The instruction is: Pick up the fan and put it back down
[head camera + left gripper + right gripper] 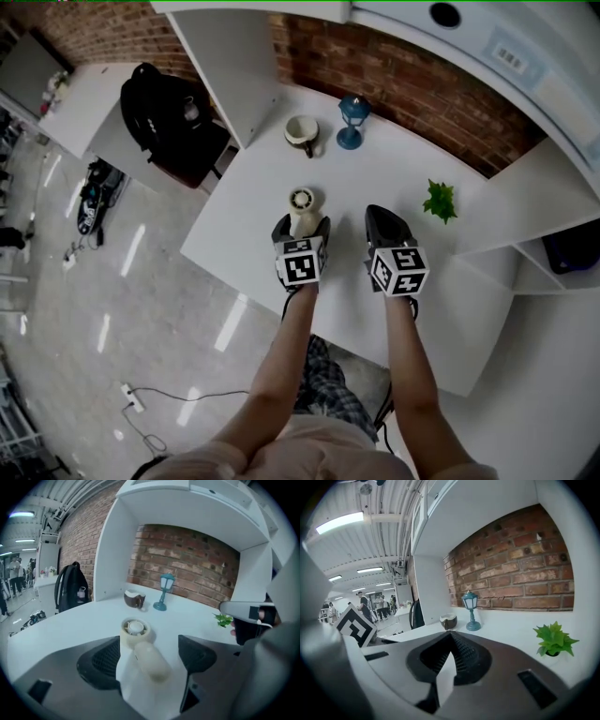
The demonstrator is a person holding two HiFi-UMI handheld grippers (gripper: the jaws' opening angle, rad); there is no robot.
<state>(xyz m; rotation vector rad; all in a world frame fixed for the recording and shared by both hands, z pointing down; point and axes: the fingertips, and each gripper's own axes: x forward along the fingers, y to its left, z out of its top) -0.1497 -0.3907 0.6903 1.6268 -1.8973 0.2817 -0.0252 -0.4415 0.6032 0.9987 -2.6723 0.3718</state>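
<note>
**Two claws at the desk, only one lined up on the fan**

One small cream handheld fan [140,644] appears to lie flat on the white tabletop [384,173]. Its round grille faces up and its stubby handle points back toward the person. The left gripper [149,653] has its jaws spread wide, one on each side of that handle. A strip of table shows between the handle and the right-hand jaw, so I judge it straddles the handle without gripping it. Coming in along the handle makes sense, since that is the narrowest part to close on.

The right gripper [451,637] hovers just beside it with its jaws brought together at the tips and nothing between them. It seems parked out of the way, as one claw is enough for this lift.

A brown coconut-shell cup [302,133], a teal lantern-shaped lamp [353,120] and a small green potted plant [439,200] stand well apart from the fan, so the lift has room.
</note>
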